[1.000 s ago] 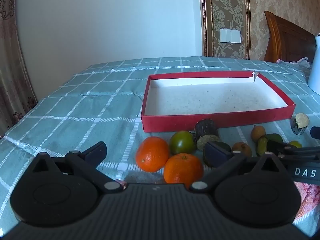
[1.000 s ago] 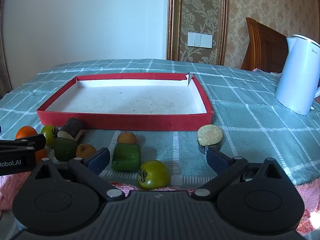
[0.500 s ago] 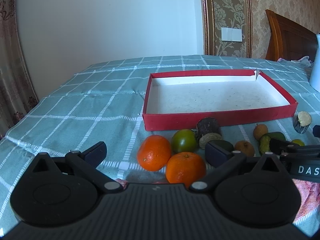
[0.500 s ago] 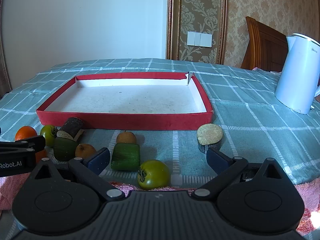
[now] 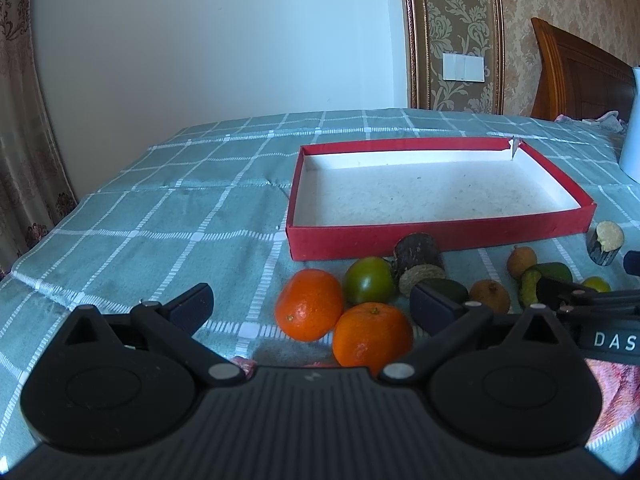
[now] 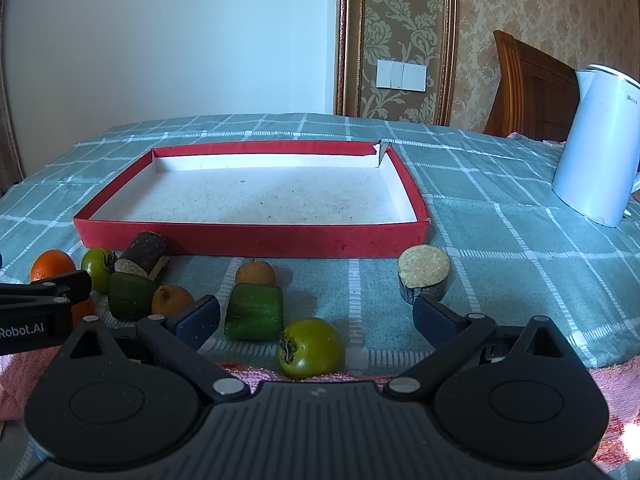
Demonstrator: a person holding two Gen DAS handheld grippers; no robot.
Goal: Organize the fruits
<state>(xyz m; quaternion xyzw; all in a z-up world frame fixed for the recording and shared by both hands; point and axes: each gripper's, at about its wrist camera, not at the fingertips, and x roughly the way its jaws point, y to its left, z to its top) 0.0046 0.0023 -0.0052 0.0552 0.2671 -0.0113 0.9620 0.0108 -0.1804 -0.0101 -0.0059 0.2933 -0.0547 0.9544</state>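
Note:
An empty red tray [image 5: 440, 236] [image 6: 248, 238] with a white floor lies on the checked cloth. In front of it lie two oranges [image 5: 310, 310] [image 5: 372, 338], a green tomato [image 5: 370, 286], a dark log piece [image 5: 418, 254], small brown fruits [image 5: 490, 296] and green chunks. My left gripper [image 5: 312, 304] is open and empty, with the nearer oranges between its fingers' line. My right gripper [image 6: 316, 316] is open and empty, just behind a green tomato [image 6: 312, 348] and a green chunk [image 6: 254, 312]. A cut round piece [image 6: 424, 274] lies by its right finger.
A white kettle [image 6: 596, 148] stands at the right on the table. A wooden headboard [image 6: 532, 92] is behind it. A pink towel [image 6: 616, 384] covers the table's near edge. A curtain [image 5: 24, 128] hangs at the left.
Both grippers have tilted or drawn back slightly, so the tray and fruits sit a little lower and farther in view. No fruit has moved.

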